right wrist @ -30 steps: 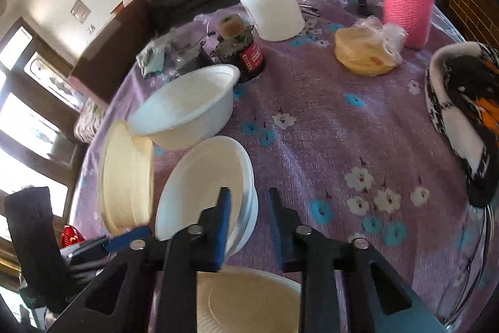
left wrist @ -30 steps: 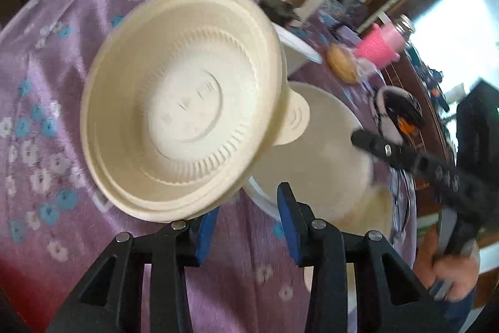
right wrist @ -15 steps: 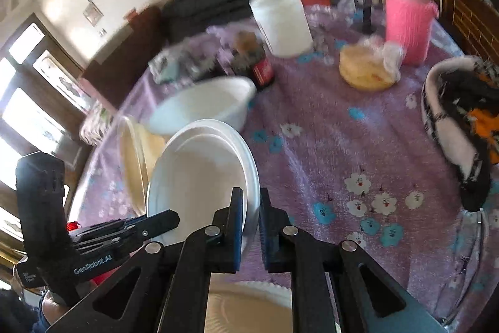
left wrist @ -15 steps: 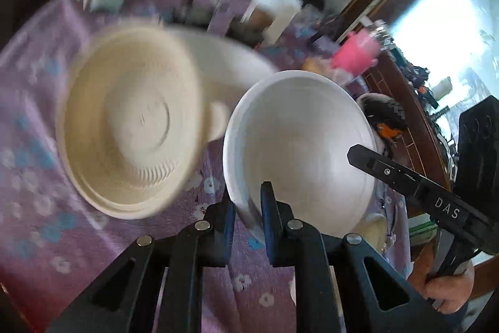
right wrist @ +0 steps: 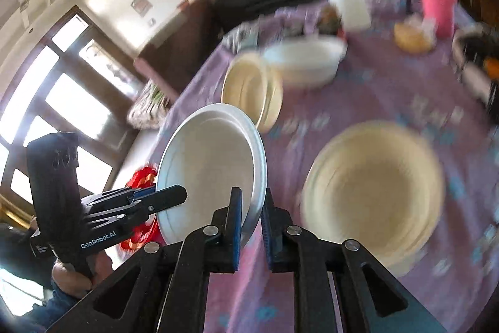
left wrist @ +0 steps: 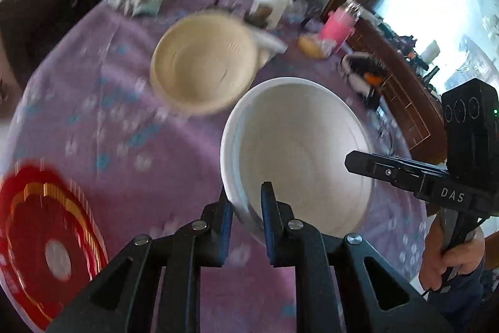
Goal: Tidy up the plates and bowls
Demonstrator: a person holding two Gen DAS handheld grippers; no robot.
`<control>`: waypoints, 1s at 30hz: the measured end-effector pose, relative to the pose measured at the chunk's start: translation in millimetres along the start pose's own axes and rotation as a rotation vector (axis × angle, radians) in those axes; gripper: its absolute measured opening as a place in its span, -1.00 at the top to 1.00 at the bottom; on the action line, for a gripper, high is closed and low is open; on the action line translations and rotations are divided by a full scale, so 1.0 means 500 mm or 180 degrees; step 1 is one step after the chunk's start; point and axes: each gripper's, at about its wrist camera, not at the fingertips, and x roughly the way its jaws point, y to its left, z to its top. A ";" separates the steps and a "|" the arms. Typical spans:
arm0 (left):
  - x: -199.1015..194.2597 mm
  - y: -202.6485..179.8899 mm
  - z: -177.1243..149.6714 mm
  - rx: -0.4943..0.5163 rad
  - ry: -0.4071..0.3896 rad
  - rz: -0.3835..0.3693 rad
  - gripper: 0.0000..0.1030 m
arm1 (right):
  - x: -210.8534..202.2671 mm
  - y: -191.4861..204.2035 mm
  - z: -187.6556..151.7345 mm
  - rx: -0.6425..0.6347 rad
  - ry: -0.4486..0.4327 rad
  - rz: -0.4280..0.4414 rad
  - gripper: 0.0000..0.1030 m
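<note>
Left tool [left wrist: 246,202], right tool [right wrist: 251,208] both clamped on smooth round white plate [left wrist: 296,155] rim.

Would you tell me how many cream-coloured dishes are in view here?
2: the near cream dish, right of the held white dish; the far cream dish, beside the white bowl, possibly several nested.

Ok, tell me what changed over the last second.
The left gripper let go of the cream bowl, which now sits on the purple tablecloth, and closed on the rim of the white plate. The right gripper closed on the opposite rim, and together they lifted it off the table. The white bowl, pink cup and white container stayed put.
</note>
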 end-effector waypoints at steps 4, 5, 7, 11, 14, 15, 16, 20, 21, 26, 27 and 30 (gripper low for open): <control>0.020 0.043 -0.066 -0.0104 0.0195 0.0073 0.69 | 0.054 0.010 -0.054 0.0074 0.0258 0.0074 0.72; 0.027 0.054 -0.080 -0.0124 0.0246 0.0097 0.68 | 0.063 0.012 -0.060 0.0083 0.0298 0.0079 0.72; 0.038 0.074 -0.093 -0.0204 0.0269 0.0113 0.68 | 0.087 0.023 -0.074 0.0055 0.0376 0.0057 0.72; 0.046 0.097 -0.104 -0.0276 0.0277 0.0126 0.68 | 0.128 0.026 -0.086 0.0076 0.0476 -0.0019 0.72; 0.046 0.098 -0.107 -0.0269 0.0273 0.0113 0.68 | 0.150 0.018 -0.089 0.0163 0.0518 -0.0045 0.72; 0.046 0.099 -0.106 -0.0273 0.0274 0.0093 0.68 | 0.154 0.017 -0.095 0.0171 0.0508 -0.0074 0.72; 0.047 0.098 -0.106 -0.0262 0.0278 0.0090 0.66 | 0.156 0.016 -0.096 0.0175 0.0500 -0.0097 0.72; 0.052 0.097 -0.105 -0.0240 0.0258 0.0111 0.32 | 0.154 0.010 -0.096 0.0150 0.0477 -0.0126 0.60; 0.050 0.097 -0.105 -0.0239 0.0250 0.0115 0.24 | 0.149 0.010 -0.095 0.0127 0.0455 -0.0147 0.44; 0.017 0.095 -0.105 -0.0218 0.0155 0.0117 0.16 | 0.088 -0.005 -0.095 0.0119 0.0231 -0.0128 0.21; 0.010 0.096 -0.103 -0.0222 0.0136 0.0095 0.15 | 0.074 -0.010 -0.095 0.0145 0.0191 -0.0118 0.21; -0.017 0.090 -0.090 -0.0203 0.0030 0.0084 0.15 | 0.037 -0.015 -0.087 0.0115 0.0043 -0.0151 0.21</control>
